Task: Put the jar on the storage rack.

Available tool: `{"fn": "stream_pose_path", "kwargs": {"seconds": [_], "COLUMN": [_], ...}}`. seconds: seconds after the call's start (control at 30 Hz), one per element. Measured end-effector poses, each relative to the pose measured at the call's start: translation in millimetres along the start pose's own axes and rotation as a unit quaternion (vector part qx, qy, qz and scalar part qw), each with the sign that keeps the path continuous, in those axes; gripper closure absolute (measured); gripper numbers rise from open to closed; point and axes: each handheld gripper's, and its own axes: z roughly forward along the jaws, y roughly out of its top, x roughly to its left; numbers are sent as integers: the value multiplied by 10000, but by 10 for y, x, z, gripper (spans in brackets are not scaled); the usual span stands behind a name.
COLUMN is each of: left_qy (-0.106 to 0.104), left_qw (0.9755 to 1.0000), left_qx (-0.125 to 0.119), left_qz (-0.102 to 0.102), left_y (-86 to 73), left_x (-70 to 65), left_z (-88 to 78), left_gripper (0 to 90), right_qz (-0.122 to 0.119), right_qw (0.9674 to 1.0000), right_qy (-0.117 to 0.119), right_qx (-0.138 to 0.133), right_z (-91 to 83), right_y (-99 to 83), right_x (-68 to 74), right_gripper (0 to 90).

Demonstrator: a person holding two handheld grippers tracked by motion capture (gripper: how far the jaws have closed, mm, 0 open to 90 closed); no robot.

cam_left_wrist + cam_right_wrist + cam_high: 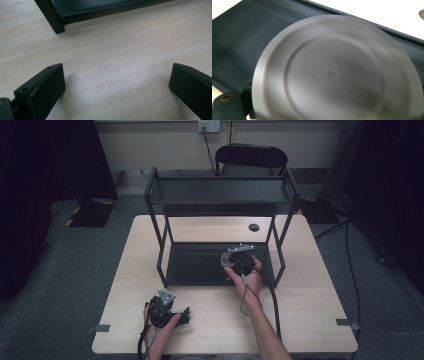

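- The right gripper (234,261), at centre right of the high view, is clamped on a grey round plate (337,72), held over the lower shelf (195,265) of a black rack (220,195).
- In the right gripper view the plate's underside faces the camera (a ringed stamp at its middle, too blurred to read), with the dark shelf behind it.
- The left gripper (167,312), at lower left of the high view, rests on the wooden table (310,285).
- Its jaws stand wide apart over bare wood, with a rack leg (51,16) at upper left.
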Motion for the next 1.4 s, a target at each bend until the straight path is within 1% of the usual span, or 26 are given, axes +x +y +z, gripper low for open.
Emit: {"fn": "stream_pose_path", "kwargs": {"seconds": [0.23,0.33,0.37,0.4,0.47,0.63,0.83,0.97,1.0,1.07,1.17,1.3,1.4], "left_qy": [0,0,0,0,0,1,0,0,0,1,1,0,0], "left_qw": [10000,10000,10000,10000,10000,10000,10000,10000,10000,10000,10000,10000,10000], "left_qx": [0,1,1,0,0,0,0,0,-1,0,0,-2,0], "left_qz": [1,0,2,0,0,0,1,1,0,1,0,0,0], "left_y": [0,0,0,0,0,0,0,0,0,0,0,0,0], "left_x": [0,0,0,0,0,0,0,0,0,0,0,0,0], "left_z": [0,0,0,0,0,0,0,0,0,0,0,0,0], "left_gripper": [0,0,0,0,0,0,0,0,0,0,0,0,0], "right_qz": [44,42,77,152,218,322,356,291,313,323,337,380,380], "right_qw": [10000,10000,10000,9999,9997,9993,9991,9993,9993,9991,9989,9984,9979], "right_qy": [57,7,38,74,104,142,136,78,41,61,6,73,58], "right_qx": [21,17,24,31,-13,-85,-194,-206,-198,-259,-324,-411,-514], "right_z": [15,25,28,29,18,-38,-114,-170,-190,-223,-277,-346,-412], "right_y": [6,4,2,1,5,28,32,30,29,29,31,33,41], "right_x": [-13,-4,-9,-16,-26,-47,-63,-48,-45,-41,-39,-37,-27], "right_gripper": [87,44,16,8,19,17,17,17,17,17,15,18,18]}}
